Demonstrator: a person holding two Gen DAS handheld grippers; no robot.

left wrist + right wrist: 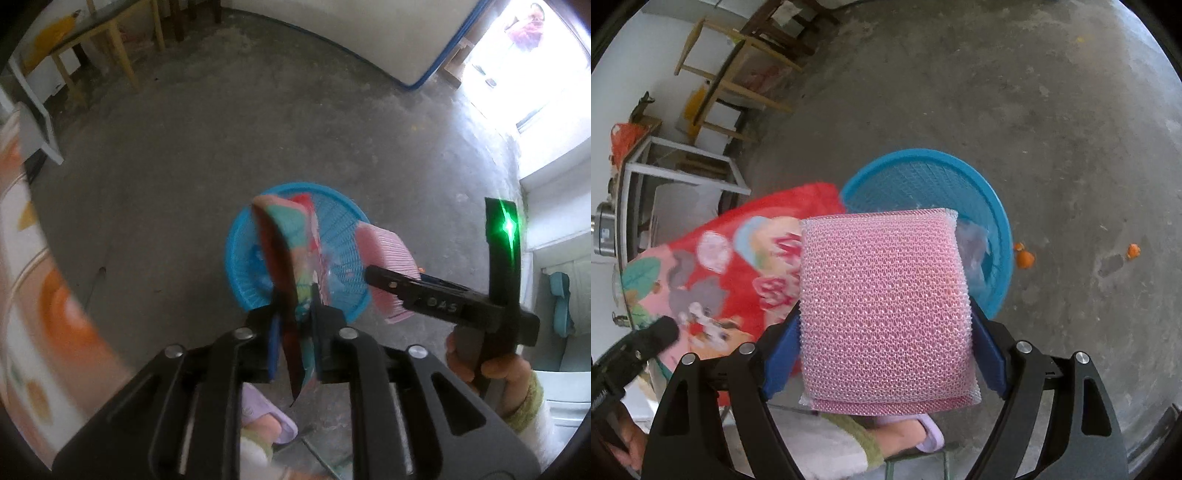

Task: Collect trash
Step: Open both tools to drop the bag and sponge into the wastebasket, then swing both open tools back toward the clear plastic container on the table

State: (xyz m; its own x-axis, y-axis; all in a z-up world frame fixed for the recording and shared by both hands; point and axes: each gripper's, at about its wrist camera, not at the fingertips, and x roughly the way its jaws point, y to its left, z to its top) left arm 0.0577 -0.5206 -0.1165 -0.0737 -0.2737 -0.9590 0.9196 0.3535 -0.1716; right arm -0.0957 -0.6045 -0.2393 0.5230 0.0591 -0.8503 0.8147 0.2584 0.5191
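Note:
My left gripper [295, 295] points down over a blue plastic basket [236, 236] on the concrete floor. It is shut on a red snack bag with cartoon print [291, 236], which stands on edge between its fingers. My right gripper [886, 317] is shut on a pink mesh sponge [886, 306], gripped by its two sides between the blue pads. In the right wrist view the sponge hangs over the basket's [923, 155] near rim, with the snack bag [738, 266] just to its left. The left wrist view shows the sponge [384, 243] at the basket's right edge.
Orange peel pieces [1024, 258] lie on the floor right of the basket. A wooden table [110, 37] and a white metal frame [683, 166] stand at the far left. A foot in a lilac slipper [266, 417] is below the grippers. A bright doorway [535, 74] is at right.

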